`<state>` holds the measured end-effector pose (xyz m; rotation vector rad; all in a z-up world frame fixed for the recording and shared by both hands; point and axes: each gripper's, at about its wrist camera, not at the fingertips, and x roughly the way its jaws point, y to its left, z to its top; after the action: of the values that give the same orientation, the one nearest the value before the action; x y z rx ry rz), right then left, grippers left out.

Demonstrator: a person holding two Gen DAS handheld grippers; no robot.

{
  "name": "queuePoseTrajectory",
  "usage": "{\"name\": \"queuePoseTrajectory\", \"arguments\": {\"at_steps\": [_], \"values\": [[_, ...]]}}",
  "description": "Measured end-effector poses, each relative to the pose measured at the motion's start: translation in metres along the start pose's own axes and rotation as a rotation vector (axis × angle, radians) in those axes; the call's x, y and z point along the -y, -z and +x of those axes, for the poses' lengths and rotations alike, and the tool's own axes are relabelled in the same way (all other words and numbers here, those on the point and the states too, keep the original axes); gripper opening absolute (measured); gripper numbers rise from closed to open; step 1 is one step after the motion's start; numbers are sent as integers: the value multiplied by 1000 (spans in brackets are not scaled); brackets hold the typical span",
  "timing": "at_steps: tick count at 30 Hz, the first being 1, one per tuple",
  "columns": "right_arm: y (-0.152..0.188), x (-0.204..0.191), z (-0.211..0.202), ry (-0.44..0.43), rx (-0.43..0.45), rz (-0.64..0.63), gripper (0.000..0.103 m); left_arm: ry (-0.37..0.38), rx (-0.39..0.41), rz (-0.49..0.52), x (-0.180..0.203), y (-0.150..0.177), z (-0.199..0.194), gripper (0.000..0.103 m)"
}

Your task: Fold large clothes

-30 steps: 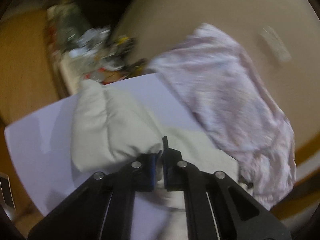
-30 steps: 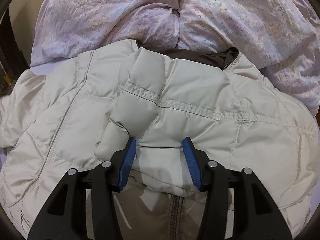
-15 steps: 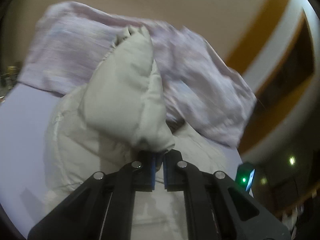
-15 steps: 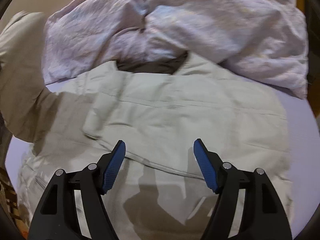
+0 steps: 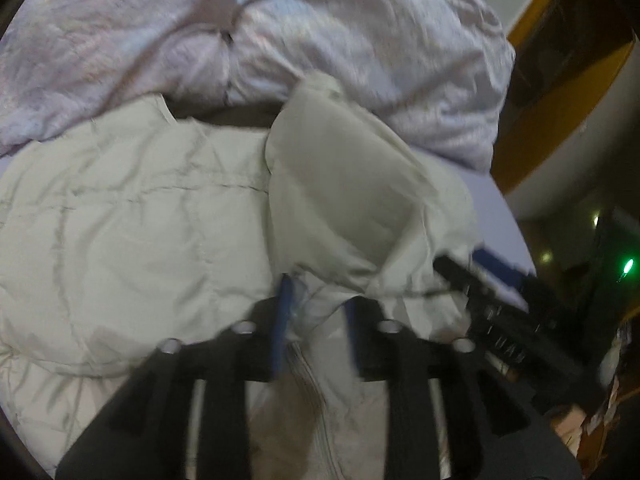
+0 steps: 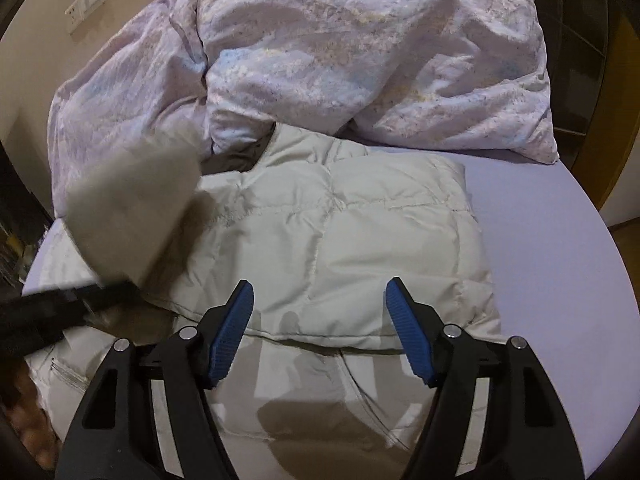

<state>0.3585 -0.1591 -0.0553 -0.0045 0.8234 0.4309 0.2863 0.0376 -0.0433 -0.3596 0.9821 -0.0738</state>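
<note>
A cream puffer jacket (image 6: 340,248) lies on the lilac bed sheet (image 6: 560,264), collar towards the duvet. It also fills the left wrist view (image 5: 132,232). My left gripper (image 5: 316,316) has its blue pads parted, with the jacket's left sleeve (image 5: 344,196) draped between them over the jacket's middle. In the right wrist view that sleeve (image 6: 132,216) hangs blurred at the left above the left gripper's arm (image 6: 60,304). My right gripper (image 6: 320,332) is open and empty, low over the jacket's folded right side. Its black body shows in the left wrist view (image 5: 500,312).
A crumpled lilac floral duvet (image 6: 360,56) is piled at the bed's far end behind the collar. A beige wall with a switch plate (image 6: 86,6) is at the far left. Wooden furniture (image 5: 560,80) stands to the right of the bed.
My left gripper has swung the sleeve from the bed's left side across over the jacket, and its pads have parted. My right gripper has let go of the right fold, opened wider and drawn back.
</note>
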Motion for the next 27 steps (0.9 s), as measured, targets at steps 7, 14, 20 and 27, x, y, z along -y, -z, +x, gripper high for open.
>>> {"name": "queuePoseTrajectory", "arguments": {"at_steps": [7,14,20,27], "values": [[-10,-30,-8,-137,37,-26,39,-21,29,21,-16,19,-30,62],[-14,-84,7,-198,9,-131,32,-124,53,-64,-80,38,-62,70],[-4,-87,75,-81,-181,-148,31,-217,41,-151,-139,60,-80,74],[-10,-81,88,-84,-228,-99,33,-333,57,-162,-180,86,-105,74]]}}
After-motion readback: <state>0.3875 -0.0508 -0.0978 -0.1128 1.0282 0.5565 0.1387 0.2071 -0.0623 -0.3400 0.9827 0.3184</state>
